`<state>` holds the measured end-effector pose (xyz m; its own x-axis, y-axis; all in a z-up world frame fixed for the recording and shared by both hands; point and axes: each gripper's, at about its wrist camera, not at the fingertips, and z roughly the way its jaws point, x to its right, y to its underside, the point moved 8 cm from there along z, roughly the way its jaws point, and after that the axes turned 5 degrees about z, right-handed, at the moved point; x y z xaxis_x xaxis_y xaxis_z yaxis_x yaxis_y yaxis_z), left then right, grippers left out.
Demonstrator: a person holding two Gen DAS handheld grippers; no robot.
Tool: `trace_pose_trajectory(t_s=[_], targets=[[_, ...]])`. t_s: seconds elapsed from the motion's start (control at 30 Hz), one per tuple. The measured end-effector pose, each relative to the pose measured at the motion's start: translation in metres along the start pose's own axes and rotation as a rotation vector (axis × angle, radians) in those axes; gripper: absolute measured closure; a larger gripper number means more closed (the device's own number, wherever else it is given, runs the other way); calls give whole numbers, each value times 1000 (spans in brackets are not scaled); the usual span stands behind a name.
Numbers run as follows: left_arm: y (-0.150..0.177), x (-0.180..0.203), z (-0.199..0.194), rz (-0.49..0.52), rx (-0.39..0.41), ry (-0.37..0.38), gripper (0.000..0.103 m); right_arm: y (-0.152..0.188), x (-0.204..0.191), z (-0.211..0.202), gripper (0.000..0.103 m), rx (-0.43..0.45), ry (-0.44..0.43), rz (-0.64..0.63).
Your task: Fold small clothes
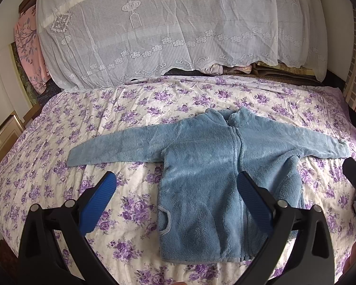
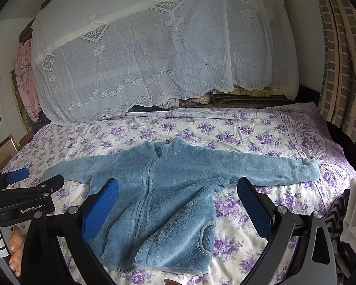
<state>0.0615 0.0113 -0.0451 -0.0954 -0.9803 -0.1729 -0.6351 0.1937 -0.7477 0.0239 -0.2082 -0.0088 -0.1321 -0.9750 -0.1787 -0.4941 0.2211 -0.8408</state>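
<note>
Blue fleece jacket (image 1: 201, 180), zipped, lies front-up and flat on the bed (image 1: 47, 166), roughly mid-width and toward the near edge, collar pointing to the far edge. Left wrist view: both sleeves spread sideways, one reaching toward the bed's left edge, the other toward its right edge. Bedspread is cream with purple flowers. Left gripper (image 1: 176, 185) hovers above the jacket's lower half with its fingers (image 1: 99, 201) spread wide, holding nothing; one blue pad is over bare bedspread, the other over the zip line. A lace-covered pile (image 1: 166, 30) stands along the far edge. A black part of the other gripper shows at the right margin of this view.

Right wrist view: same jacket (image 2: 159, 190), hem nearest the camera, a trimmed pocket opening on the right panel. Right gripper (image 2: 178, 190) is above the garment, fingers (image 2: 102, 209) wide apart and empty; one pad is over the jacket body, the other over bedspread just below the right sleeve. Left gripper (image 2: 36, 178) is seen at the left, near the left cuff, contact not determinable. Checked curtain (image 2: 339, 71) hangs beyond the bed's far right corner.
</note>
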Motion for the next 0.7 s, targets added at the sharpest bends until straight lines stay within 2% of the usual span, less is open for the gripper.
trace_pose_trajectory(t_s=[0.4, 0.53, 0.63, 0.7], targets=[[3, 4, 8, 6, -20, 2, 4, 3, 1, 3, 3, -7, 4, 8], [9, 5, 23, 20, -44, -1, 4, 11, 7, 16, 3, -33, 17, 12], [25, 4, 50, 40, -102, 16, 4, 27, 20, 38, 3, -86, 29, 16], [46, 2, 78, 44, -177, 42, 4, 43, 34, 59, 3, -151, 34, 32]])
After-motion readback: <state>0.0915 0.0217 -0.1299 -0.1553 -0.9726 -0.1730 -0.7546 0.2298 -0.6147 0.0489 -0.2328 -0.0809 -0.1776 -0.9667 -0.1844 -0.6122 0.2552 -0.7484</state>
